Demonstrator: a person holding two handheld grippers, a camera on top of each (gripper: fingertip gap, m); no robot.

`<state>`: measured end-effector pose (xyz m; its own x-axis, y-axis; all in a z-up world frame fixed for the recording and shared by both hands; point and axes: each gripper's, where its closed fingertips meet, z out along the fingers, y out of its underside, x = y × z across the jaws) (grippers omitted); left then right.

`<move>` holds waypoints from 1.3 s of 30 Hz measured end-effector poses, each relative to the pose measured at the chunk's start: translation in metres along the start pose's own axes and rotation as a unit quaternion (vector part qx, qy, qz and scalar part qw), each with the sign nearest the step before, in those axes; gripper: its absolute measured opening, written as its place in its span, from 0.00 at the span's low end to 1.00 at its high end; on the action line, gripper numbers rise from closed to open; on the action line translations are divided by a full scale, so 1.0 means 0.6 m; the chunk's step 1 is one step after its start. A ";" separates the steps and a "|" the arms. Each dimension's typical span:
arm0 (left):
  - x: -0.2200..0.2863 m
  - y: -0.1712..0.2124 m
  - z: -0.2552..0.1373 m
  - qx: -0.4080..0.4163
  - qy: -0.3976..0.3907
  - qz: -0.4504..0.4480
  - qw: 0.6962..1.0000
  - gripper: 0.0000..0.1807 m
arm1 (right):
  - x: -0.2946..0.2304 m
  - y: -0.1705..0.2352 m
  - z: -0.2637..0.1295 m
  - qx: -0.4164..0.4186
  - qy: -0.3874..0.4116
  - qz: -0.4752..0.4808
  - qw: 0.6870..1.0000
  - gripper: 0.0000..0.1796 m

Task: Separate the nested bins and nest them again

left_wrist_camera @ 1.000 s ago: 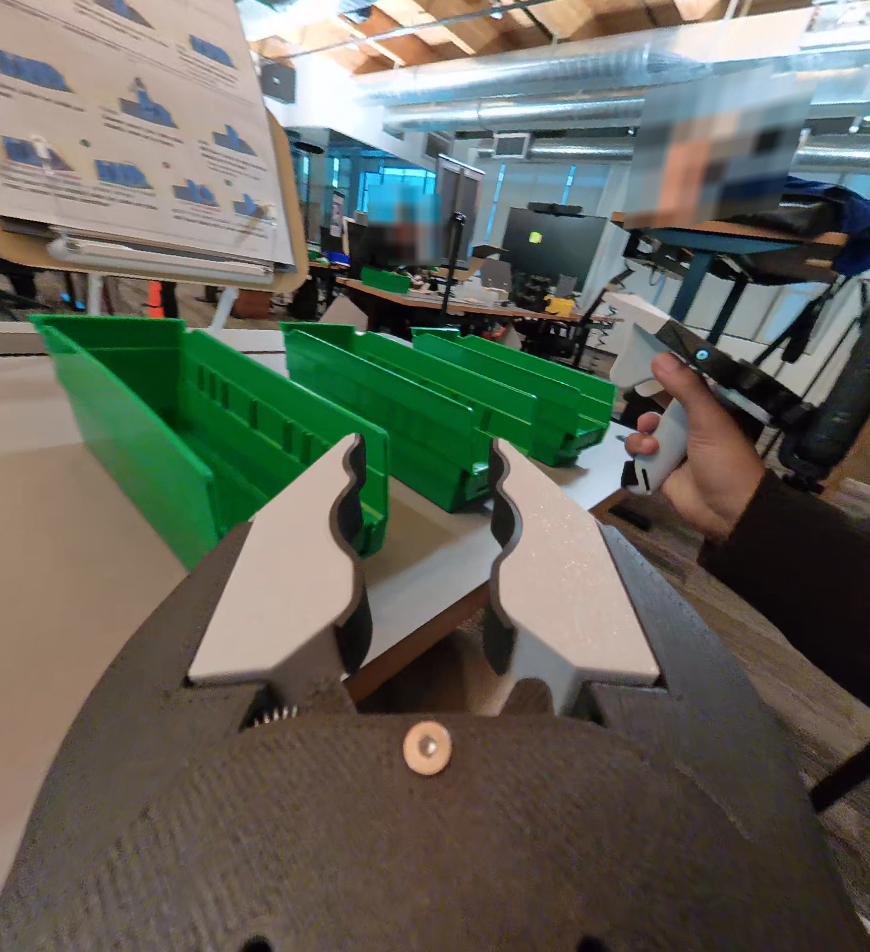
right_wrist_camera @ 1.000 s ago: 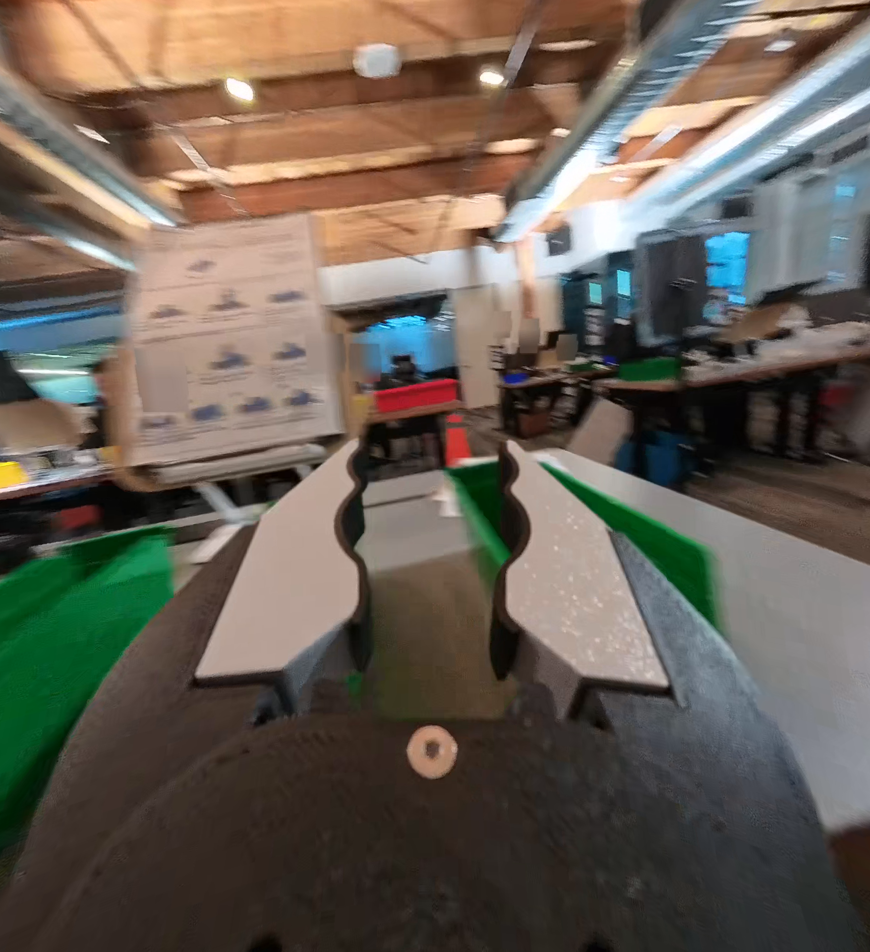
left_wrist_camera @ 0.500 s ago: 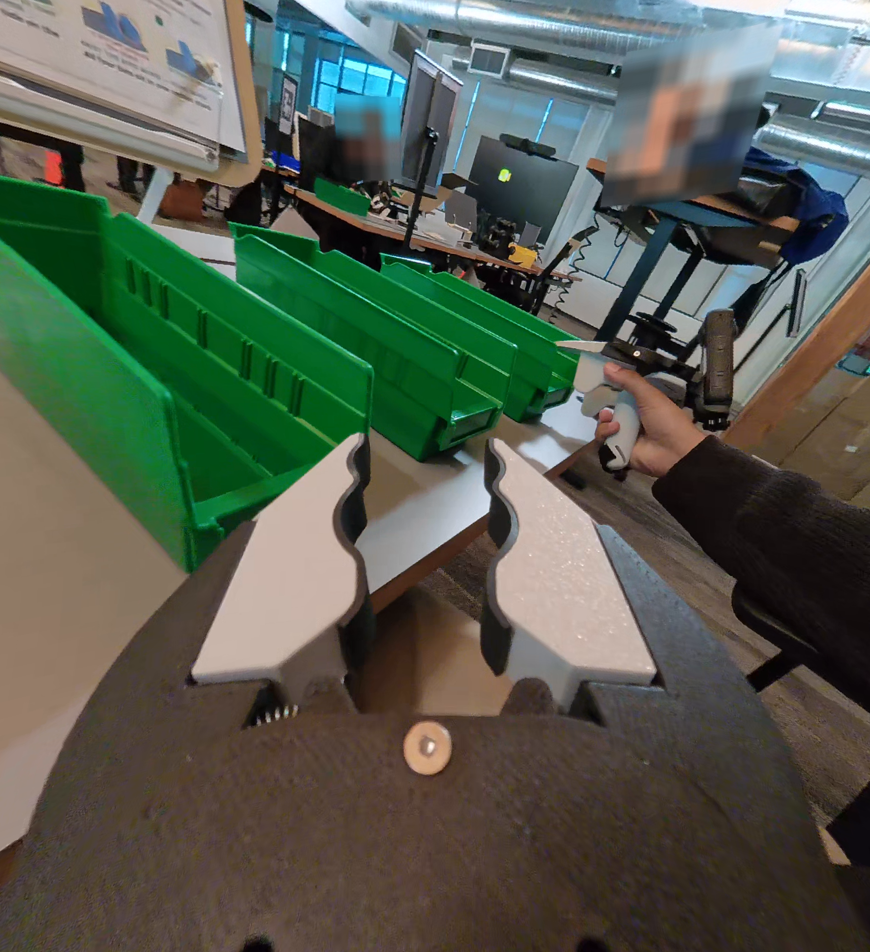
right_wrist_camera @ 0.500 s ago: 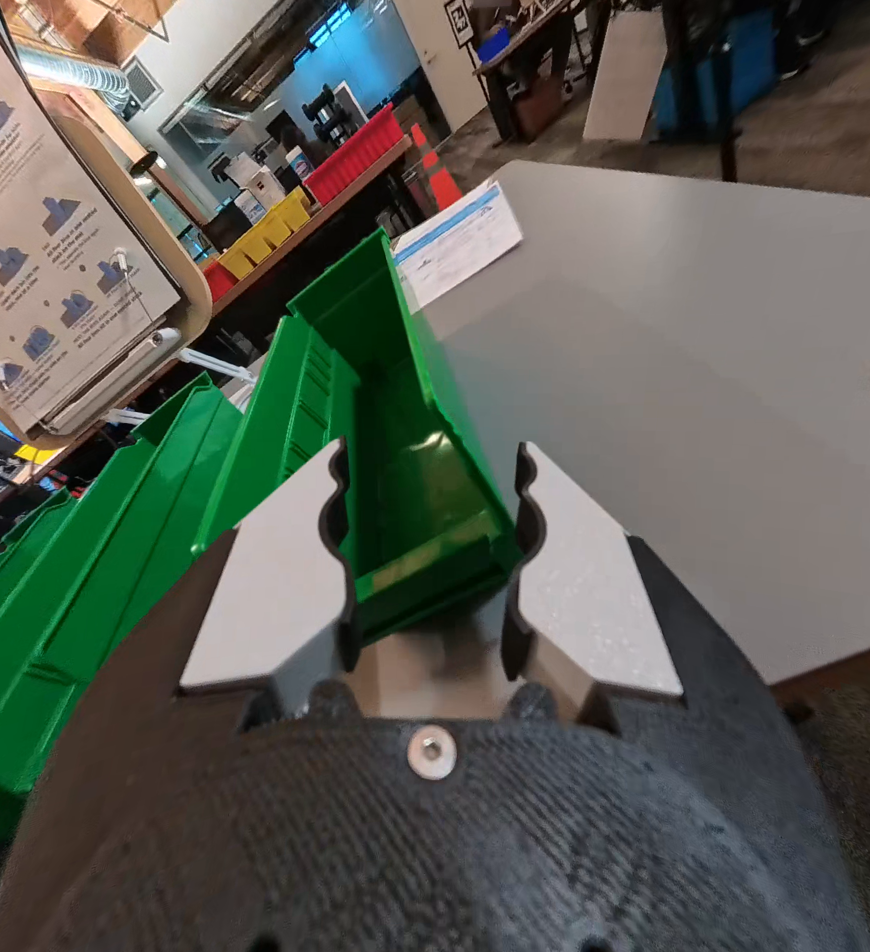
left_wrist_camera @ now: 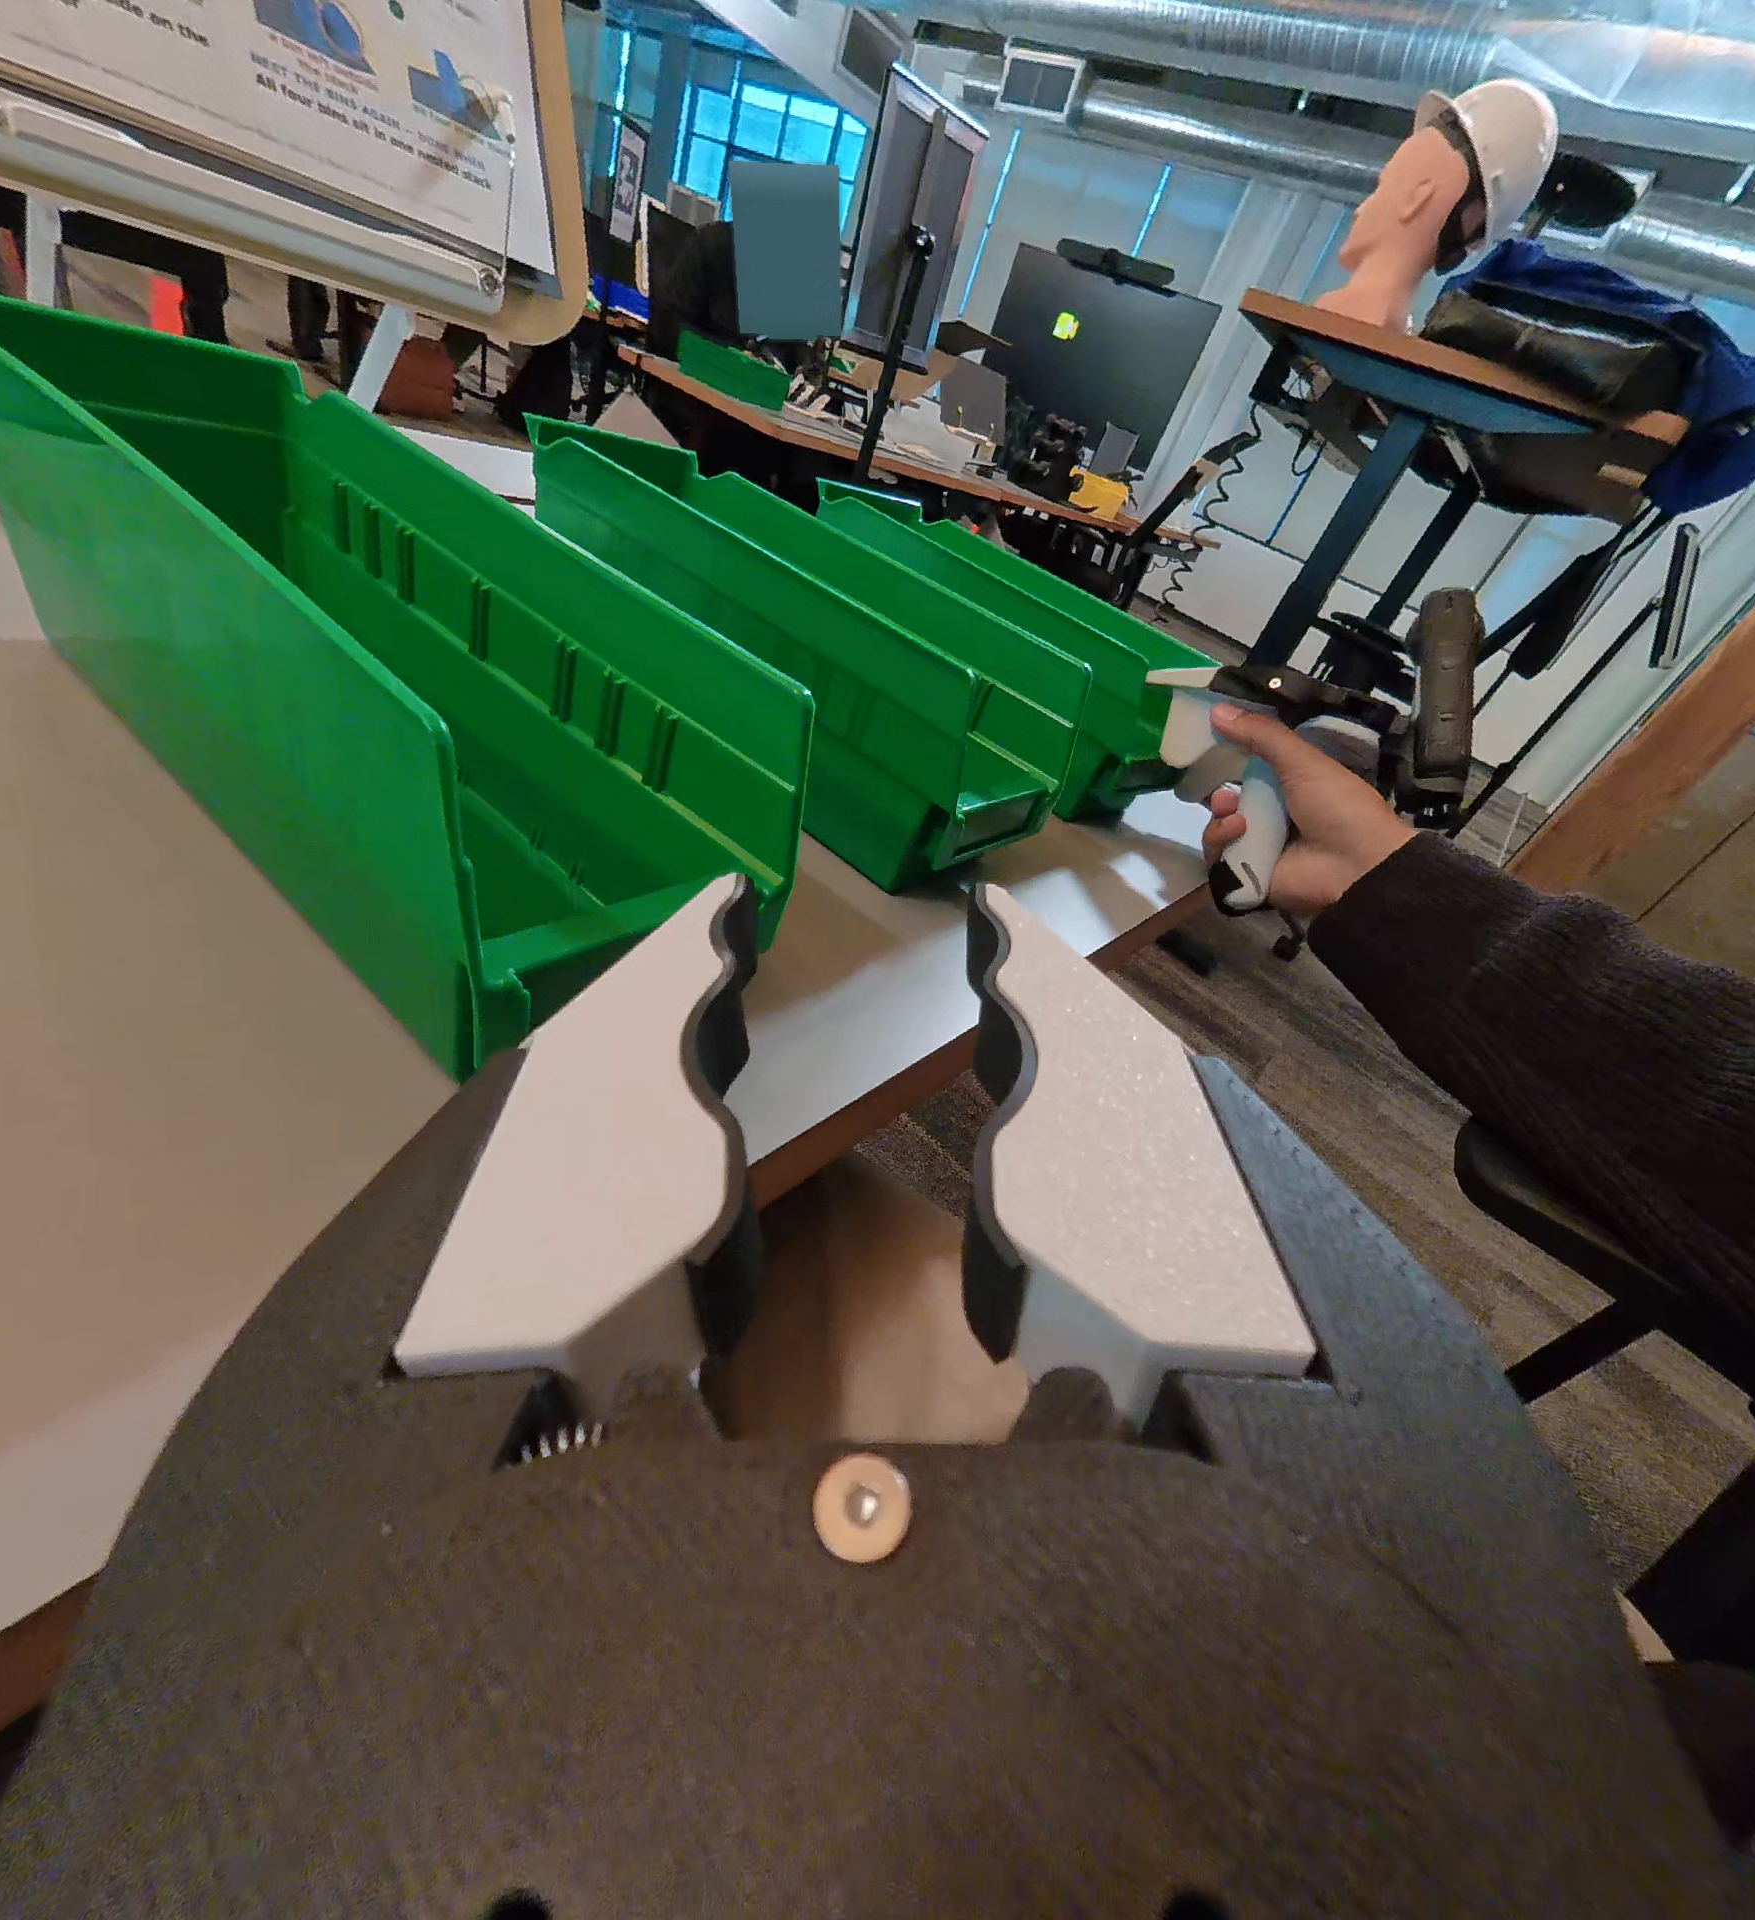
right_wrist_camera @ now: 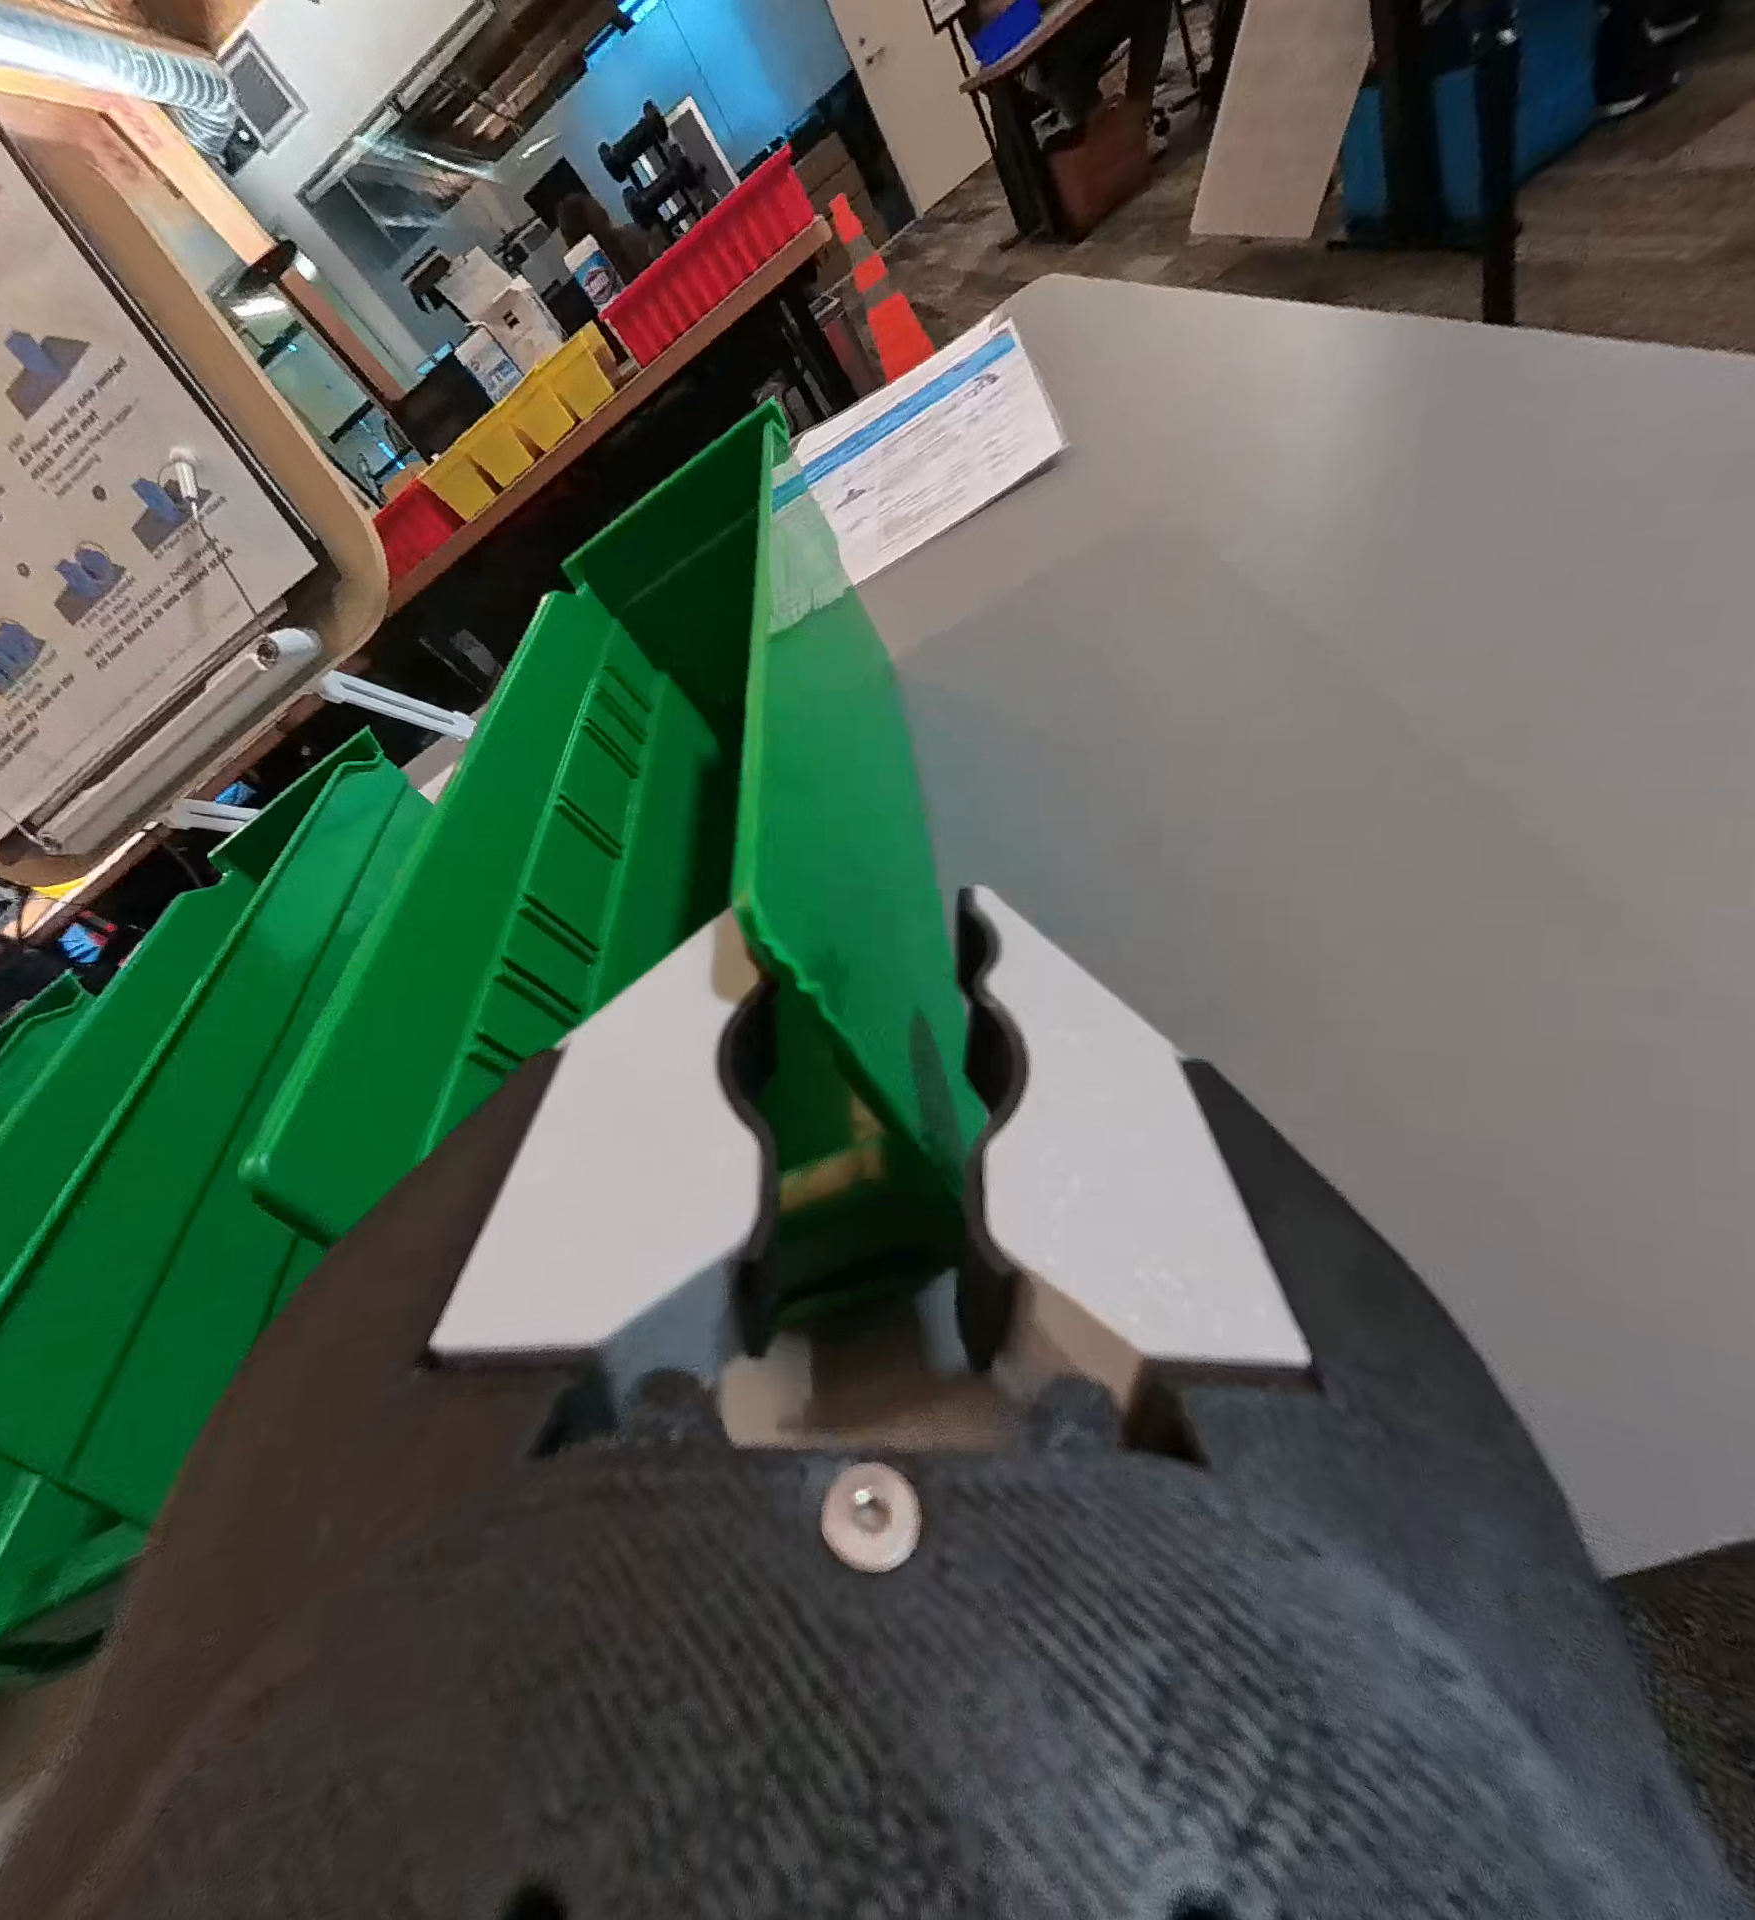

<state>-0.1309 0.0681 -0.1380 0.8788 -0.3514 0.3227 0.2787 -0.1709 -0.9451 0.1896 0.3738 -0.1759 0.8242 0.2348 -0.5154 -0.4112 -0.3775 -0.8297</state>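
The left gripper (left_wrist_camera: 857, 914) has its two grey fingers spread apart with nothing between them, hovering at the near edge of a grey table (left_wrist_camera: 125, 1091); just beyond its left fingertip stands the low front end of the nearest green bin (left_wrist_camera: 353, 665), a long, narrow, open-topped plastic trough with ribbed inner walls, close to the fingertip though contact cannot be judged; a second green bin (left_wrist_camera: 831, 644) lies parallel to it farther right with bare table between them, and a third green bin (left_wrist_camera: 1049, 623) sits just beside that one; past them a hand (left_wrist_camera: 1299, 821) in a dark sleeve holds the right gripper's handle at the front of the third bin. In the right wrist view the right gripper (right_wrist_camera: 857, 940) has its fingers parted on either side of the upright side wall of the rightmost green bin (right_wrist_camera: 821, 748), one finger inside the trough and one outside; the wall fills only part of the gap, so the fingers are not pressed onto it; more green bins (right_wrist_camera: 229, 1018) lie side by side to the left. A printed paper sheet (right_wrist_camera: 930, 457) lies on the table beyond the bin's far end; an instruction board (right_wrist_camera: 73, 499) stands behind the bins; red and yellow bins (right_wrist_camera: 582, 364) line a bench farther back.
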 end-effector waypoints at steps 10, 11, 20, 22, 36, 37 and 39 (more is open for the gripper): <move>0.009 0.003 0.012 -0.004 0.016 -0.010 1.000 0.21 | -0.010 0.017 -0.016 -0.041 0.033 -0.162 0.985 0.01; 0.011 0.004 0.014 -0.006 0.018 -0.010 1.000 0.21 | -0.010 0.017 -0.019 -0.043 0.038 -0.164 0.985 0.01; 0.016 0.010 0.022 -0.013 0.027 -0.004 1.000 0.21 | -0.055 -0.067 -0.075 0.073 0.017 -0.083 0.994 0.01; 0.018 0.010 0.023 -0.011 0.028 0.002 1.000 0.21 | -0.116 -0.082 -0.095 0.114 -0.016 -0.090 0.989 0.00; 0.025 -0.080 -0.028 0.147 -0.017 0.091 0.985 0.33 | -0.588 0.147 -0.196 0.098 -0.274 -0.241 0.926 0.00; 0.028 -0.089 -0.035 0.162 -0.013 0.089 0.983 0.33 | -0.596 0.160 -0.200 0.100 -0.272 -0.252 0.923 0.00; 0.031 -0.097 -0.041 0.175 -0.008 0.083 0.981 0.34 | -0.607 0.185 -0.204 0.104 -0.261 -0.279 0.918 0.00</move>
<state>-0.1402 0.0486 -0.0755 0.9288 -0.3324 0.1639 0.2439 0.2150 -0.9457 -0.1089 0.1369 -0.0541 0.6529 0.7573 0.0138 -0.0926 0.0979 -0.9909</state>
